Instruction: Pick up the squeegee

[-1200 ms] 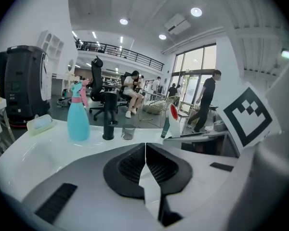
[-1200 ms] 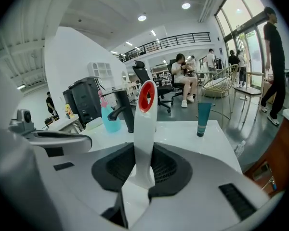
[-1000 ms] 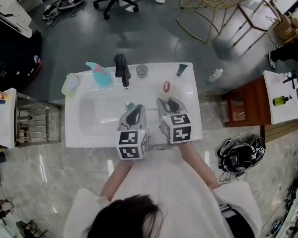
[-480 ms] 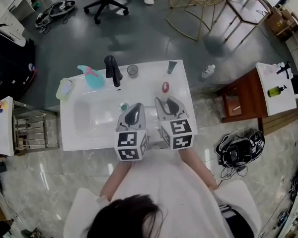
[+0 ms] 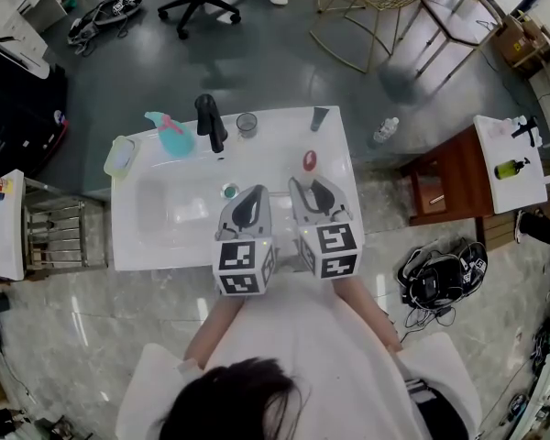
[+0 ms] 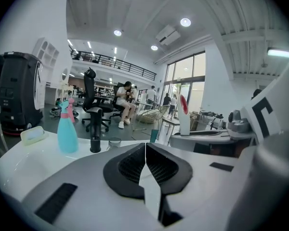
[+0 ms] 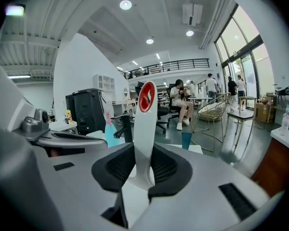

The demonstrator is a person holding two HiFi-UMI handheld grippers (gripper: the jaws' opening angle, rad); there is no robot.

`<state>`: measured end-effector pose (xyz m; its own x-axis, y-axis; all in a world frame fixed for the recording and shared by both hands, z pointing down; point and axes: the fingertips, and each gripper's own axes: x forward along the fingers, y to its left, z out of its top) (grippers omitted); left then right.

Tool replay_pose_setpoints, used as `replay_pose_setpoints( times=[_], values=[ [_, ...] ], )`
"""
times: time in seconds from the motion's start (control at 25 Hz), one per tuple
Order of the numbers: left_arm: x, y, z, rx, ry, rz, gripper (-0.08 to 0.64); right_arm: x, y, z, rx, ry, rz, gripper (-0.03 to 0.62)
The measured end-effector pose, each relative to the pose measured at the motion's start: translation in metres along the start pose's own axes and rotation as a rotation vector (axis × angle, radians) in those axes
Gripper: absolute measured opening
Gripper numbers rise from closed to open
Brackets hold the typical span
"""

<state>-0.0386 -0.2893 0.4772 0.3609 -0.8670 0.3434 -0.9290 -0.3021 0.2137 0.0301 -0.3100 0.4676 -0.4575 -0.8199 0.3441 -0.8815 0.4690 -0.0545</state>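
Observation:
The squeegee (image 7: 145, 124) is a white handle with a red end; it stands up between the pads of my right gripper (image 7: 143, 170), which is shut on it. In the head view its red end (image 5: 309, 161) pokes out ahead of the right gripper (image 5: 313, 195), over the right side of the white sink (image 5: 156, 236). Alongside on the left, my left gripper (image 5: 248, 207) hangs above the basin. Its pads (image 6: 156, 165) meet with nothing between them. The squeegee (image 6: 184, 115) also shows to the right in the left gripper view.
Along the sink's back edge stand a soap dish (image 5: 121, 157), a teal spray bottle (image 5: 169, 134), a black faucet (image 5: 210, 122), a small cup (image 5: 247, 124) and a dark tube (image 5: 318, 117). A wooden side table (image 5: 445, 191) is on the right, office chairs beyond.
My right gripper has lifted a little with the squeegee still held in it. The left gripper has risen slightly beside it, jaws still closed.

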Motion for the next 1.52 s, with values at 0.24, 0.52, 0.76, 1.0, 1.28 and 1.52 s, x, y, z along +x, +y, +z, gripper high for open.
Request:
replay_pose_setpoints(
  times=[0.24, 0.52, 0.76, 1.0, 1.28, 1.52],
  values=[
    [-0.002, 0.001, -0.001, 0.0, -0.005, 0.002, 0.028, -0.001, 0.005, -0.002, -0.015, -0.005, 0.002, 0.1],
    [-0.003, -0.001, -0.003, 0.002, 0.003, -0.002, 0.028, -0.001, 0.006, -0.002, -0.016, -0.005, -0.002, 0.1],
    [-0.003, 0.002, -0.001, 0.008, -0.001, 0.0, 0.028, 0.002, 0.009, -0.003, -0.022, -0.011, -0.001, 0.1],
    [-0.006, 0.008, -0.005, 0.015, 0.007, 0.014, 0.028, 0.001, 0.015, -0.003, -0.02, -0.026, 0.013, 0.1],
    [-0.011, 0.008, -0.009, 0.029, 0.014, 0.018, 0.028, -0.002, 0.022, 0.004, -0.043, -0.034, 0.016, 0.1],
    [-0.017, 0.006, -0.006, 0.025, 0.004, 0.017, 0.028, -0.007, 0.031, 0.011, -0.06, -0.054, 0.033, 0.1]
  ],
)
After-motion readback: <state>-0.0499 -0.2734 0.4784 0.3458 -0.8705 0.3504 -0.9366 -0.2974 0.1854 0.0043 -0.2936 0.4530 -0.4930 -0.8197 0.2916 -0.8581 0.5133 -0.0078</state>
